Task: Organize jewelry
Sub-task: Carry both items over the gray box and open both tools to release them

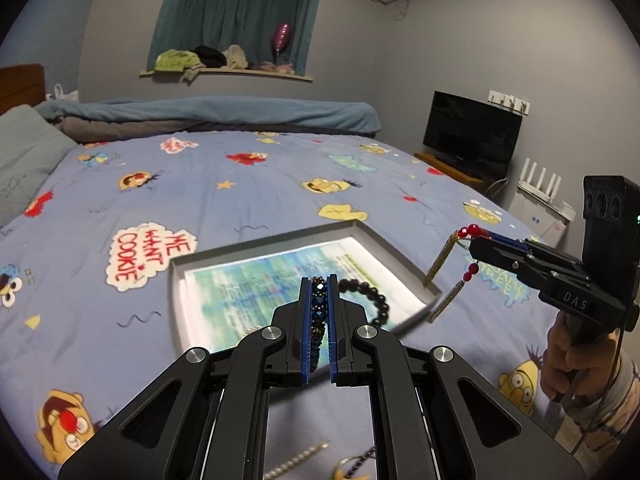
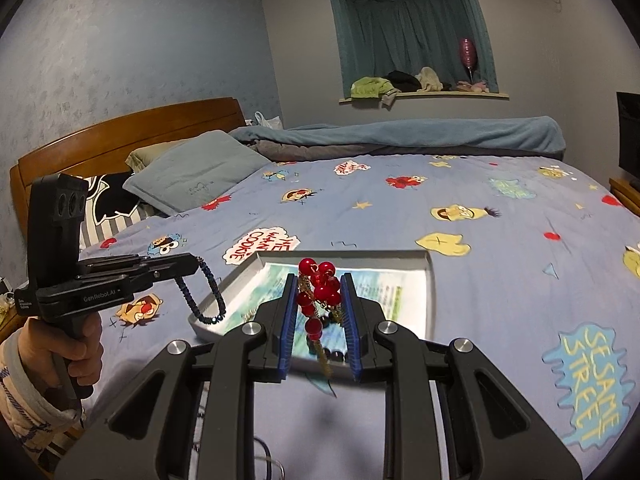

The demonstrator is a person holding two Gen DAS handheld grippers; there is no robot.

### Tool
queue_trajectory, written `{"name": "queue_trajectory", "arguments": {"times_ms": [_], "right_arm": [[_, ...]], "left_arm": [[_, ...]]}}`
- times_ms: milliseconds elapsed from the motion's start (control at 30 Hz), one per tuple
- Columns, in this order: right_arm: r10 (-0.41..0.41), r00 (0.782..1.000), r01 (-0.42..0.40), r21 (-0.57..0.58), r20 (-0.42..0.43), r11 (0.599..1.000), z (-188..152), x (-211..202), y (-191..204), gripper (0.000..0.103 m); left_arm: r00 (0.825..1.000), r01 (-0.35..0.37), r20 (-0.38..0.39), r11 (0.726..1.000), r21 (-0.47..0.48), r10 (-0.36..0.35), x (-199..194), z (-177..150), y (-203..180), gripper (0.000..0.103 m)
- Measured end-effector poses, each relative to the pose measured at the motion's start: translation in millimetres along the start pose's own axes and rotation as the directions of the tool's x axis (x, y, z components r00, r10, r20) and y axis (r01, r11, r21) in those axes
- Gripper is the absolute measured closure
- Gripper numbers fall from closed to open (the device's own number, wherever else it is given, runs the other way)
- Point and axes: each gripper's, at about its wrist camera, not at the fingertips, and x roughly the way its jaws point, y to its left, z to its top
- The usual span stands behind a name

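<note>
Jewelry is in the air in both grippers, over or beside the tray (image 1: 394,258) that lies on the bedsheet (image 1: 240,184). The left gripper (image 1: 319,284) is clamped nearly shut on a dark blue beaded bracelet (image 1: 319,292), whose loop hangs down toward the tray's near left corner in the right wrist view. The right gripper (image 2: 319,280) is pinched narrow on a red bead piece (image 2: 320,288) with gold chain tassels (image 1: 438,260) dangling below it. A black bead bracelet (image 1: 370,296) already lies inside the tray, on its printed paper liner.

To do this step well, I judge each piece should be lowered until its hanging part rests on the liner before the jaws part, so nothing swings over the rim. The 2 pieces are best set well apart from each other and from the black bracelet, so chains do not tangle.

Both grippers point forward and somewhat downward, each held by its handle in a hand (image 2: 76,344) with a patterned sleeve (image 2: 24,408). The right one sits at the tray's right edge.
</note>
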Motion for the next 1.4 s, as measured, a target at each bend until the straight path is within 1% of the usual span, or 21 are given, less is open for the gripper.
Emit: {"name": "queue_trajectory", "arguments": {"times_ms": [300, 533, 700, 1033, 1200, 1400], "right_arm": [[0.024, 0.999, -0.024, -0.002, -0.047, 1.000, 17, 39, 8, 0.082], [0.047, 0.996, -0.045, 0.023, -0.082, 0.999, 17, 62, 14, 0.082], [0.063, 0.990, -0.061, 0.025, -0.123, 0.998, 10, 79, 21, 0.082], [0.092, 0.973, -0.091, 0.013, -0.210, 0.996, -7, 110, 38, 0.082], [0.086, 0.960, -0.089, 0.000, -0.267, 0.996, -14, 126, 43, 0.082], [0.064, 0.944, -0.074, -0.019, -0.324, 0.997, -26, 139, 42, 0.082]], "left_arm": [[0.999, -0.026, -0.022, 0.999, -0.020, 0.026, 15, -1, 18, 0.095], [0.997, -0.058, -0.049, 0.997, -0.041, 0.056, 26, -12, 34, 0.095], [0.995, -0.075, -0.070, 0.995, -0.059, 0.071, 31, -24, 44, 0.095], [0.990, -0.096, -0.111, 0.990, -0.100, 0.085, 44, -44, 61, 0.095], [0.984, -0.103, -0.156, 0.991, -0.089, 0.088, 57, -56, 63, 0.095], [0.980, -0.111, -0.174, 0.992, -0.062, 0.099, 65, -63, 59, 0.095]]}}
